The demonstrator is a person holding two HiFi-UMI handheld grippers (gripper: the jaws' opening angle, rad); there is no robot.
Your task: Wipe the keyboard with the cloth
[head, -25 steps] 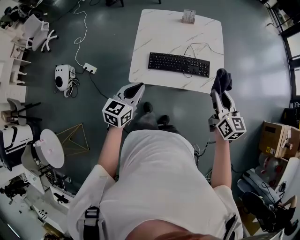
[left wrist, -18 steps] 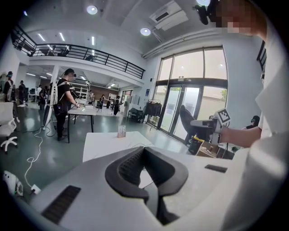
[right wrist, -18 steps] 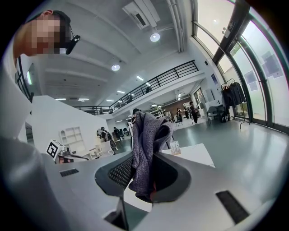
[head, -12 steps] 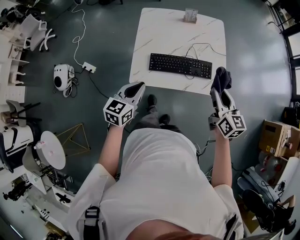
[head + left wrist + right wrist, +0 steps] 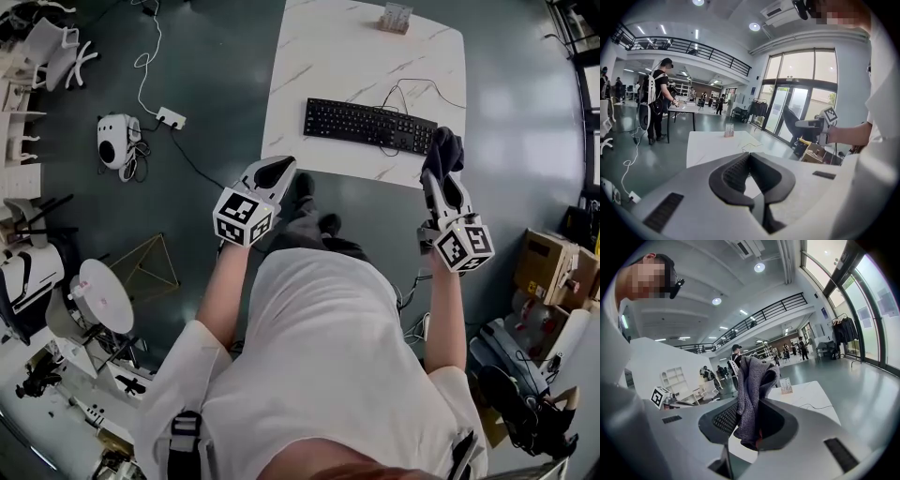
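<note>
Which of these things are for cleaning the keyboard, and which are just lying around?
For the job: black computer keyboard; white marble table under it; dark grey knitted cloth, pinched in the right gripper.

Just lying about: small stand at the table's far edge; white power strip; white round machine beside it; brown cardboard box.

- Bright, even indoor light from round ceiling lamps (image 5: 759, 267) and tall windows (image 5: 801, 93).
- Pale sheen on the floor (image 5: 525, 112).
- Heavy fisheye bending, with black corners in both gripper views.
- Head view sharp.
</note>
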